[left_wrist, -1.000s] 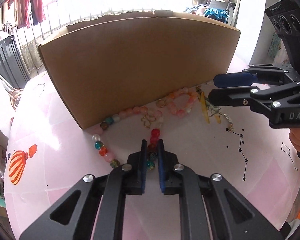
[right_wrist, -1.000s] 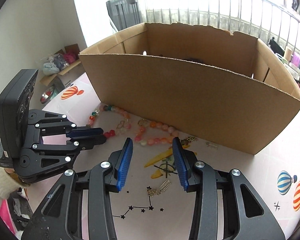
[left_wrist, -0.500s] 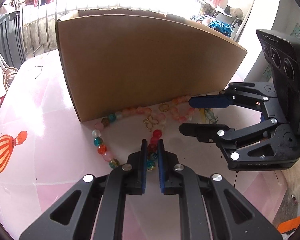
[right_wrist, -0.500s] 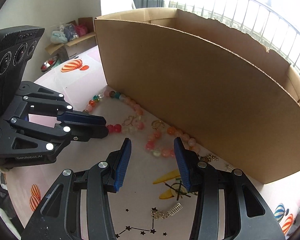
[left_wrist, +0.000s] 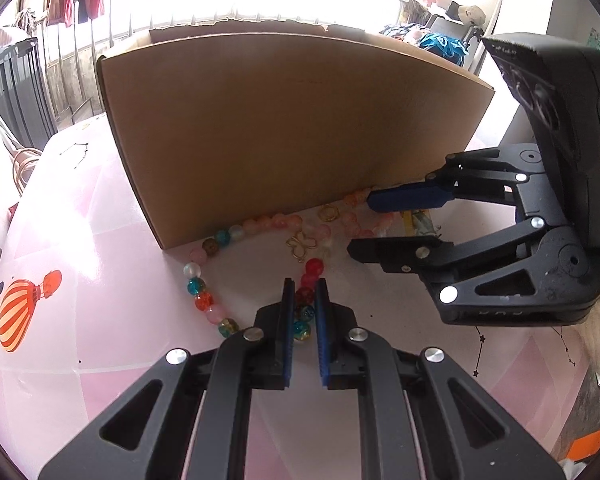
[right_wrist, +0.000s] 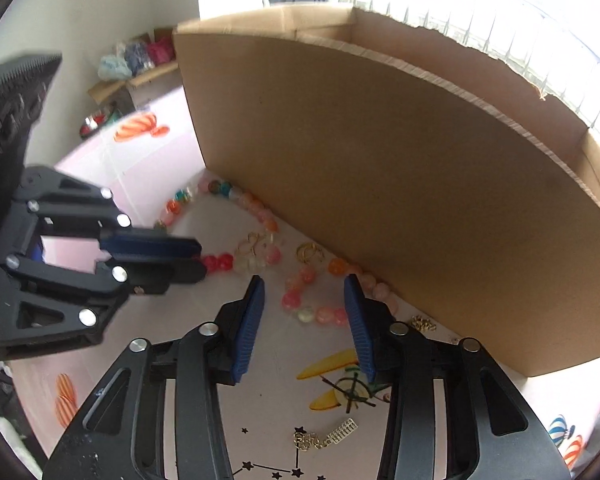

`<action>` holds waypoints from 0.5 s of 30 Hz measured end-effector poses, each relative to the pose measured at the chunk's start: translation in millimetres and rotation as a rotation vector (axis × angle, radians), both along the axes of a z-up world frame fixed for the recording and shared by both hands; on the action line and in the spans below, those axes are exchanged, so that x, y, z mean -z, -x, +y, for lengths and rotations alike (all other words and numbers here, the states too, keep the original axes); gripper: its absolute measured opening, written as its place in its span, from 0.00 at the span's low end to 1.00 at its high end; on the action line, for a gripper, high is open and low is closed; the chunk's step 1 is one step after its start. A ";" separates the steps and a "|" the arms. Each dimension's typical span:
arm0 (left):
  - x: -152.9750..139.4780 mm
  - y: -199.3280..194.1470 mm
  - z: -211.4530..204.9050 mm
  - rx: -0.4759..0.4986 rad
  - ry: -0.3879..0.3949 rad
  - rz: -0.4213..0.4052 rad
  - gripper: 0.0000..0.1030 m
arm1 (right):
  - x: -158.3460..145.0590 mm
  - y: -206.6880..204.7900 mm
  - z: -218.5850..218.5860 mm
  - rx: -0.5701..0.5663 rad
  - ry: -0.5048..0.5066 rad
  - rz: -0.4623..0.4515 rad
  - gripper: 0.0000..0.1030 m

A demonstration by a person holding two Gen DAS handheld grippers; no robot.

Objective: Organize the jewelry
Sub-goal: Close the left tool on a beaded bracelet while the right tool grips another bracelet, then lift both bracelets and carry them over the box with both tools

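We cannot see inside the box (left_wrist: 292, 128); its near wall hides the contents. The left gripper (right_wrist: 180, 258) is blurred at left of the right view. The charm (right_wrist: 326, 436) at lower centre is too small to identify.

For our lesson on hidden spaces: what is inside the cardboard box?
Only bare cardboard inner walls show near the top of the cardboard box. Its tall front wall hides the floor, so any contents cannot be seen.
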State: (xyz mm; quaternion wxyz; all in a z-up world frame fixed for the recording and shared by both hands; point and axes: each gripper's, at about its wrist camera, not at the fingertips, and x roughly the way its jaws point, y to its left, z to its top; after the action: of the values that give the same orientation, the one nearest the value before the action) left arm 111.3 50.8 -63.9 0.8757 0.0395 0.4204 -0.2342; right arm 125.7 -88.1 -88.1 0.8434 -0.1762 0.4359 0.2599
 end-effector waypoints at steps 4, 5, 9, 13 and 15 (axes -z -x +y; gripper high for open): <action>-2.6 -0.7 -5.9 0.000 -0.013 -0.005 0.10 | -1.1 4.2 -2.5 -0.008 -0.013 0.026 0.08; -2.9 -0.8 -5.8 0.000 -0.014 -0.005 0.10 | -1.6 2.7 -4.6 0.008 -0.023 0.043 0.08; -4.9 -0.6 -12.7 -0.001 -0.018 -0.006 0.10 | -3.5 4.6 -11.0 0.062 -0.015 0.053 0.07; -7.4 -0.2 -16.0 -0.011 -0.013 -0.008 0.09 | -6.5 1.9 -20.5 0.117 -0.054 0.057 0.07; -8.6 -2.5 -12.7 -0.024 0.027 0.008 0.09 | -12.0 1.7 -26.5 0.127 -0.081 0.047 0.07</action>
State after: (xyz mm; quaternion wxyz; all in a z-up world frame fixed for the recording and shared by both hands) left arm 113.8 38.0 -55.3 0.8772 0.0217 0.4211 -0.2295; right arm 124.0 -114.6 -76.1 0.8541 -0.1077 0.4552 0.2274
